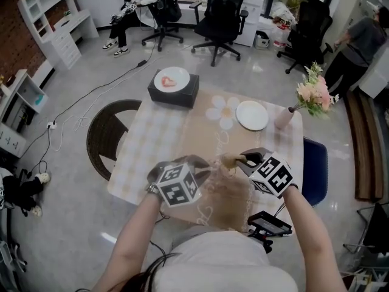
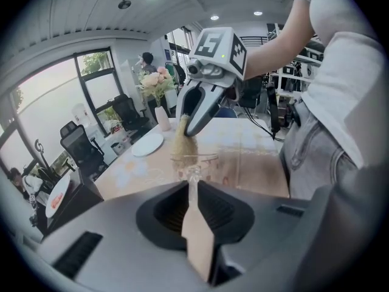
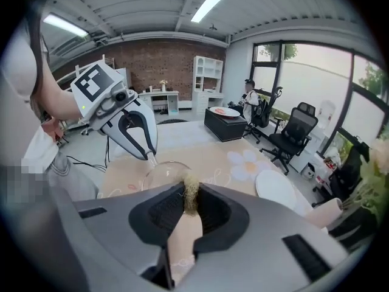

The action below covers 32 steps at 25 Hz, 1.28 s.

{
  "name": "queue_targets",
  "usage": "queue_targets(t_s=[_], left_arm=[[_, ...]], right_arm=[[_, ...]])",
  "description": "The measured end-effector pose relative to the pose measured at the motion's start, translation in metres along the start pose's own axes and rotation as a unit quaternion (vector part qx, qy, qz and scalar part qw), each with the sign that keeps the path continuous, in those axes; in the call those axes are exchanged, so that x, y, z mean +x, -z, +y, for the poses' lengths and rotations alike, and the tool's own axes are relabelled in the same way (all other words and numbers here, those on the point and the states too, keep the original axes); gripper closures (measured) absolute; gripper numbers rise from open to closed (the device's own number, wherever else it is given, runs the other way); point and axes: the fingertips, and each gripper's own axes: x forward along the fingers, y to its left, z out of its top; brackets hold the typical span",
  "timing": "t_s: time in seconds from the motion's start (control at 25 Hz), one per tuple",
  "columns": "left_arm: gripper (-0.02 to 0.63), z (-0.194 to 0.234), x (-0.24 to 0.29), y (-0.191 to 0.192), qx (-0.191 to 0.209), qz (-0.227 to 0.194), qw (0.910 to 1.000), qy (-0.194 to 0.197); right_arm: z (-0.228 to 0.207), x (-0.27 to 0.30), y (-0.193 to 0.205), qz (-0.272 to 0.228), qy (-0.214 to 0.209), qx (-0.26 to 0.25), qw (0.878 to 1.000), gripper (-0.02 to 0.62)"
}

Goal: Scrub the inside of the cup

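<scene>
Two grips: left gripper [image 3: 149, 152] nearly closed, pinching the clear cup [image 2: 194, 163] by a thin glass part. Right gripper [image 2: 192, 127] clamps the fibrous scrubber [image 3: 191, 193], whose tip is at the cup's mouth. We'd steady the cup and twist the scrubber gently round its wall.

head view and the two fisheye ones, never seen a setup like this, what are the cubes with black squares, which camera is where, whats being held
No robot here: a person holds a two-jaw gripper in each hand, and the marker cubes are part of them. One picture is from a camera on the person's head; the other two cameras ride on the grippers. On the table lie a white plate, a black box with a plate on top, and a vase of flowers. The left gripper is shut on the rim of a clear glass cup. The right gripper pinches a tan fibrous scrubber at the cup's mouth.
</scene>
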Motion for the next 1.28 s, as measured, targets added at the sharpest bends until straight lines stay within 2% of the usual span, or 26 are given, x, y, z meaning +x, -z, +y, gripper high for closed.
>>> queue_targets(t_s=[0.24,0.72,0.96,1.28], left_arm=[[0.555,0.001,0.0,-0.001,0.012,0.003,0.9999,0.002],[0.555,0.001,0.002,-0.005,0.031,0.009,0.9995,0.007],[0.555,0.001,0.002,-0.005,0.033,0.013,0.9993,0.007],[0.555,0.002,0.002,-0.004,0.036,0.017,0.9992,0.002]], right_arm=[[0.0,0.0,0.01,0.031,-0.004,-0.008,0.999,0.537],[0.001,-0.003,0.032,0.052,-0.06,0.068,0.995,0.538],[0.019,-0.006,0.033,0.053,-0.112,0.083,0.989,0.538],[0.042,-0.008,0.025,0.03,-0.166,0.094,0.981,0.539]])
